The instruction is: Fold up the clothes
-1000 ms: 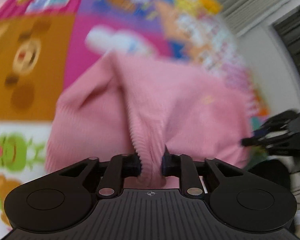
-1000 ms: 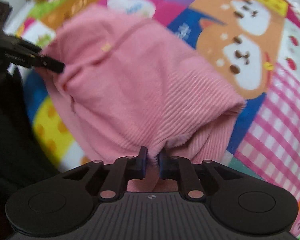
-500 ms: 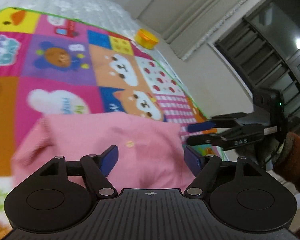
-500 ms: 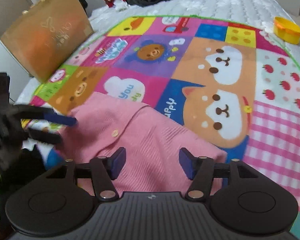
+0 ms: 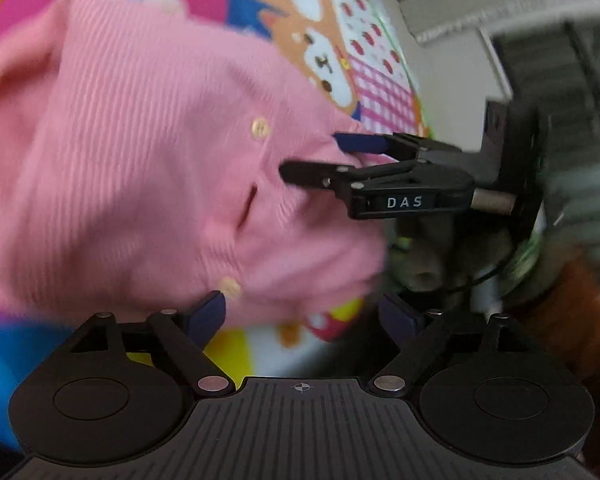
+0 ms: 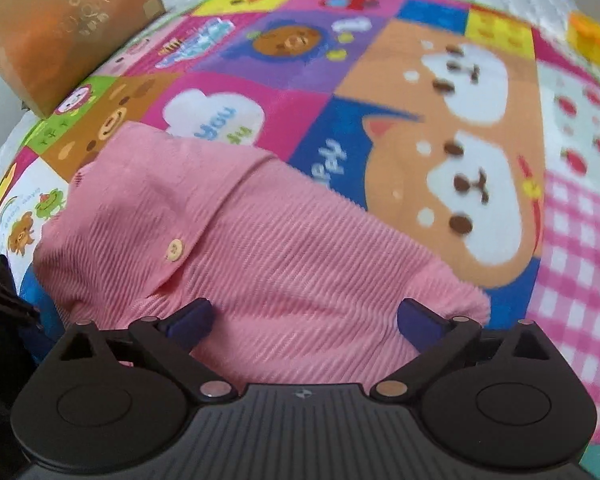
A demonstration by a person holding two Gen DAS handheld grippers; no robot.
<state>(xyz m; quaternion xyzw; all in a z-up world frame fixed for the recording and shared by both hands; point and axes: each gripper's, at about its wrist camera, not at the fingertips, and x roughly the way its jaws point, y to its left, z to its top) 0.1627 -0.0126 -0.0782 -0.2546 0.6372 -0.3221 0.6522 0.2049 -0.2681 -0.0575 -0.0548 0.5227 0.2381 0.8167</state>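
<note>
A pink ribbed cardigan with pale buttons lies folded on a colourful play mat. My left gripper stands open just above the garment's near edge, with nothing between its fingers. Seen from the left wrist, my right gripper reaches in from the right, jaws apart at the cardigan's right edge. From the right wrist, the cardigan fills the foreground and my right gripper is open low over its near hem. A dark part of the left gripper shows at the left edge.
The cartoon-patterned mat covers a white quilted bed. A brown paper bag stands at the mat's far left corner. A yellow round container sits at the far right. A brown sleeve holds the right gripper.
One second ago both grippers were shut on the cardigan's hem. They let go and opened, and now sit lower and closer to the garment than half a second ago.
</note>
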